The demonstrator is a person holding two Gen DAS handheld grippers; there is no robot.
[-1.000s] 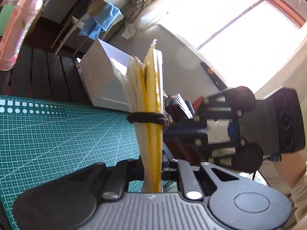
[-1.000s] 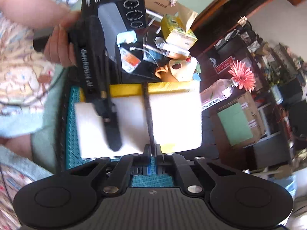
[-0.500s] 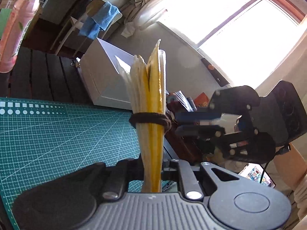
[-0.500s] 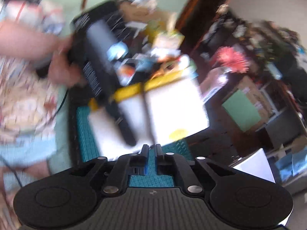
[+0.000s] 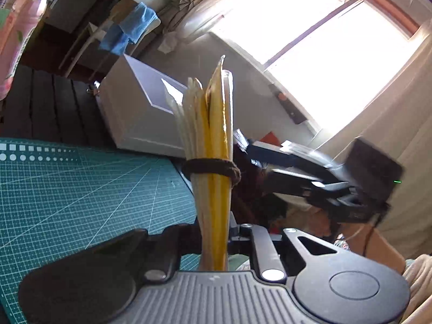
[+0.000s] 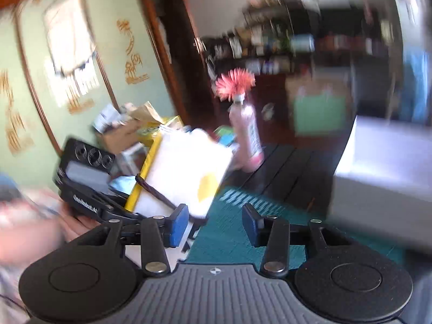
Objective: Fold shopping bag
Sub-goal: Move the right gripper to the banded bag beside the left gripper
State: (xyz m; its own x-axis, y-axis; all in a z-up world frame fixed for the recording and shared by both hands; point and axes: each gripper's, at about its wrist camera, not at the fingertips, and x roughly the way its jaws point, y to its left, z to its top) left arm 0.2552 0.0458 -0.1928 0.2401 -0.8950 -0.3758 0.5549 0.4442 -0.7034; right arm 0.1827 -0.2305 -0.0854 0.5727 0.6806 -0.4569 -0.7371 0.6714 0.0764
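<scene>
Two tongs show: the left tongs [image 5: 214, 243] clamp the lower end of the folded white-and-yellow shopping bag [image 5: 213, 140] — bound by a dark elastic band [image 5: 213, 168] — upright above the green cutting mat [image 5: 81, 189]; the right tongs [image 6: 215, 222] have just been opening, nothing between them — apart from the bag.

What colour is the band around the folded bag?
Dark brown, nearly black. The band around the folded bag shows best in the left wrist view.

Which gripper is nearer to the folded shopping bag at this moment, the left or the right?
Left. The left gripper is clamped on the folded shopping bag, holding it upright. The right gripper, whose jaws have just been opening with nothing between them, is off to the bag's side, apart from it.
</scene>
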